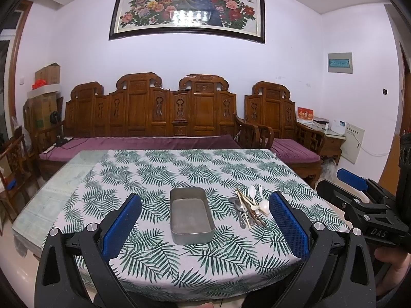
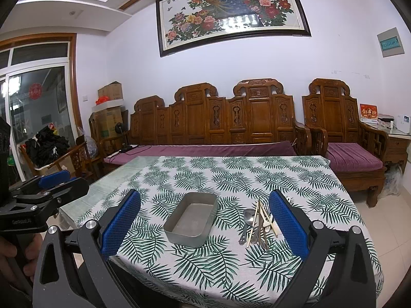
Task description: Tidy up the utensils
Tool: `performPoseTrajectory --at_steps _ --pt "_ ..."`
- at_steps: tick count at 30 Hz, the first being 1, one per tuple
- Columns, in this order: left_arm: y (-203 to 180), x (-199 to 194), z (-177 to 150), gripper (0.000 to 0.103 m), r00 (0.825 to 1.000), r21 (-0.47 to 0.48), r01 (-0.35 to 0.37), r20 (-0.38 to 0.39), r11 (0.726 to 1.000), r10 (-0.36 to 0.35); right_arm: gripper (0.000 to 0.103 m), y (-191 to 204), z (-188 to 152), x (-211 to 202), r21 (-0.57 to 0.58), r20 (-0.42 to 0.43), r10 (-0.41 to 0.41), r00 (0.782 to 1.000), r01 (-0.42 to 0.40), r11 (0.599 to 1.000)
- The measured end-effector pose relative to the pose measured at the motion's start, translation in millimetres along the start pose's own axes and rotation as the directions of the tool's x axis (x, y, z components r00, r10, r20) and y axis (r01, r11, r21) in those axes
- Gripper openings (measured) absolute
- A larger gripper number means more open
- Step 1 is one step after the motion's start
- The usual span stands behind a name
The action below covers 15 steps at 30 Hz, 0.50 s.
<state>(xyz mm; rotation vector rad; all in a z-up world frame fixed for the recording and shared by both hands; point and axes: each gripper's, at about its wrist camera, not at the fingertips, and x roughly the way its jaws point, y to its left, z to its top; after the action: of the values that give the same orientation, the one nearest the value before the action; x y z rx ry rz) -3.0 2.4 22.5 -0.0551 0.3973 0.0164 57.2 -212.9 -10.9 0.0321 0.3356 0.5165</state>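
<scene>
An empty grey metal tray (image 1: 191, 236) (image 2: 179, 233) sits on the leaf-patterned tablecloth (image 1: 164, 177) (image 2: 231, 172). To its right lies a pile of utensils (image 1: 250, 206) (image 2: 258, 224): metal spoons, white plastic spoons, chopsticks. My left gripper (image 1: 205, 227) is open and empty, held above the table's near edge, framing the tray. My right gripper (image 2: 205, 227) is open and empty, also near the front edge; its right finger (image 2: 287, 225) partly hides the pile. Each gripper shows at the edge of the other's view: the right one (image 1: 359, 195), the left one (image 2: 48, 187).
A carved wooden sofa (image 1: 154, 118) with purple cushions stands behind the table, with a matching armchair (image 1: 282, 128) to the right. The table's left part (image 1: 51, 192) is bare glass. Boxes (image 1: 46, 95) are stacked at the far left.
</scene>
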Motion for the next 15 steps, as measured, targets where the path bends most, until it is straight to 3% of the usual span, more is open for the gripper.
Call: performPoseTrajectory --at_steps 15 --pt "-5.0 -3.8 -6.4 0.096 1.0 0.004 -0.002 0.013 1.0 0.002 0.1 0.0 -0.2 -0.4 0.001 0.001 0.001 1.0 -0.001 1.0"
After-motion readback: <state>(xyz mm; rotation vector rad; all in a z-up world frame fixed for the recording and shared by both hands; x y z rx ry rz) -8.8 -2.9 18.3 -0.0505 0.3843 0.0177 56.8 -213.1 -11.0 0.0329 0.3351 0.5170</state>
